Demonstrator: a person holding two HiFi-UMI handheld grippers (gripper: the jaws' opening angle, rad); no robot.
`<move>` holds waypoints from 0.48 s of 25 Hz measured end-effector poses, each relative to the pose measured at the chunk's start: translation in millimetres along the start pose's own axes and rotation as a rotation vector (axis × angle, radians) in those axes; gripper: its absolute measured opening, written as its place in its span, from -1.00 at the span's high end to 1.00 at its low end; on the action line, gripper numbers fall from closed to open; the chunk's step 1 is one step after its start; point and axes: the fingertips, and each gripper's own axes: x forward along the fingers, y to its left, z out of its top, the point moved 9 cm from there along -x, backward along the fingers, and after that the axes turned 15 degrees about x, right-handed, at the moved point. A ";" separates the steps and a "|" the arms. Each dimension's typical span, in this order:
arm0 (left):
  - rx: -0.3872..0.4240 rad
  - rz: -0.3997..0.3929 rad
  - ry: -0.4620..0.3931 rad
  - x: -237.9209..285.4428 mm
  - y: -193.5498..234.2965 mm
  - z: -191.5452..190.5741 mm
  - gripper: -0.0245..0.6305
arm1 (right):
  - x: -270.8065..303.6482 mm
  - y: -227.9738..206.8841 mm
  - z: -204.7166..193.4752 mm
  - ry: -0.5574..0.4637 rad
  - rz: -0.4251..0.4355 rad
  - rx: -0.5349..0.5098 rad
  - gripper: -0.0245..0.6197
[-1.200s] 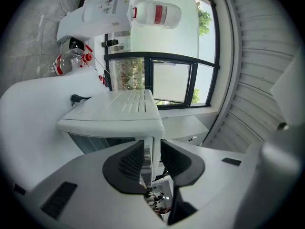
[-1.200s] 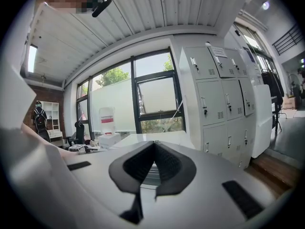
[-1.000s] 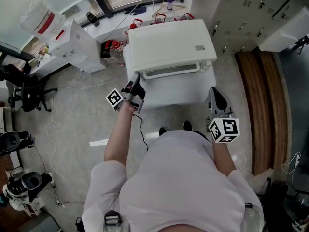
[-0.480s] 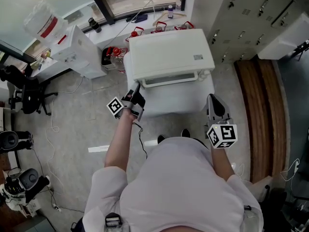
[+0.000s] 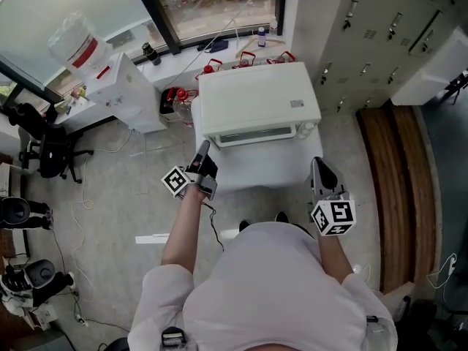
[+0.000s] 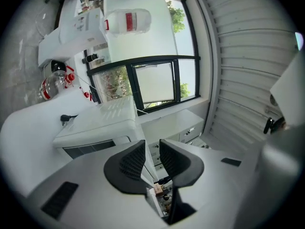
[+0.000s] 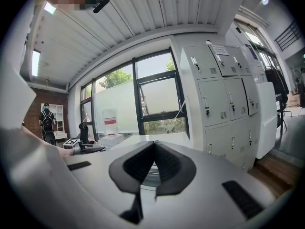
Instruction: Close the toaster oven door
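Over to the white toaster oven [image 5: 256,101] on its white stand [image 5: 263,170], below the window and next to the lockers [image 5: 380,28]. Looks closed, with the door [image 5: 257,133] up flat against the front. On to the left gripper [image 5: 202,148]: hangs just off the oven's front-left corner, jaws narrowed to a slim gap, just been closing, with nothing between them. And the right gripper [image 5: 317,162]: hovers near the stand's front-right corner, well apart from the left, jaws pinched together at the tips, gripping nothing.
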 end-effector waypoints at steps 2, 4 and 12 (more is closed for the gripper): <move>0.054 -0.014 0.014 1.4 -15.7 0.7 0.61 | -0.5 -2.5 0.8 0.001 0.009 0.003 0.90; 0.096 -0.023 0.027 1.4 -33.3 0.4 0.61 | -1.8 -4.0 1.8 0.001 0.019 0.006 0.90; 0.409 -0.040 0.076 -3.2 -94.7 2.7 0.61 | -4.5 -6.8 4.2 -0.001 0.053 0.011 0.90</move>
